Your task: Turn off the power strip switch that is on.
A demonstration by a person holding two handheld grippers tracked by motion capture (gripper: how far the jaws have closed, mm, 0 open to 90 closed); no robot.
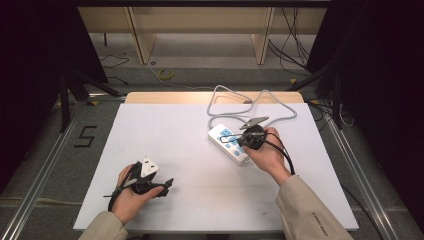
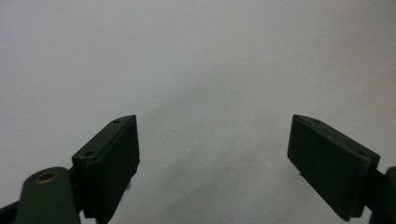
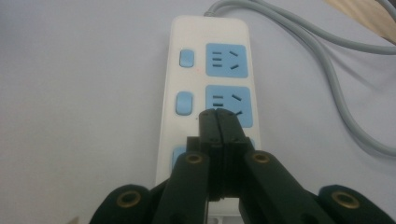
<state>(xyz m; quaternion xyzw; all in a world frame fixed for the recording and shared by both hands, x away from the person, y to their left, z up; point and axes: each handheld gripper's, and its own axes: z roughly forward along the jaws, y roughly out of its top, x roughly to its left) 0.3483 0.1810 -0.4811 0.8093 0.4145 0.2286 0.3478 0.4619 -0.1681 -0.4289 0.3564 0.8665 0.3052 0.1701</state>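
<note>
The power strip (image 3: 209, 88) lies right of centre on the white table (image 1: 165, 145), its grey cable (image 3: 327, 70) looped behind; the right gripper (image 3: 218, 116), jaws pressed together on nothing, is poised over the middle socket. A blue switch (image 3: 184, 102) is probably meant, so the tips should be shifted sideways and pressed straight down. The left gripper (image 2: 215, 154) is held released above bare table.

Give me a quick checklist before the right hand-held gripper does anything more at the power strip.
1. Right hand-held gripper jaws closed with nothing between them: ok.
2. Its tip is over the power strip, by the middle socket: ok.
3. Tip touching the strip or hovering above it: cannot tell.
4. Grey cable looped behind the strip, away from the right hand-held gripper: ok.
5. Left hand-held gripper open, with bare white table between its jaws: ok.
6. Switch buttons on or off: cannot tell.
</note>
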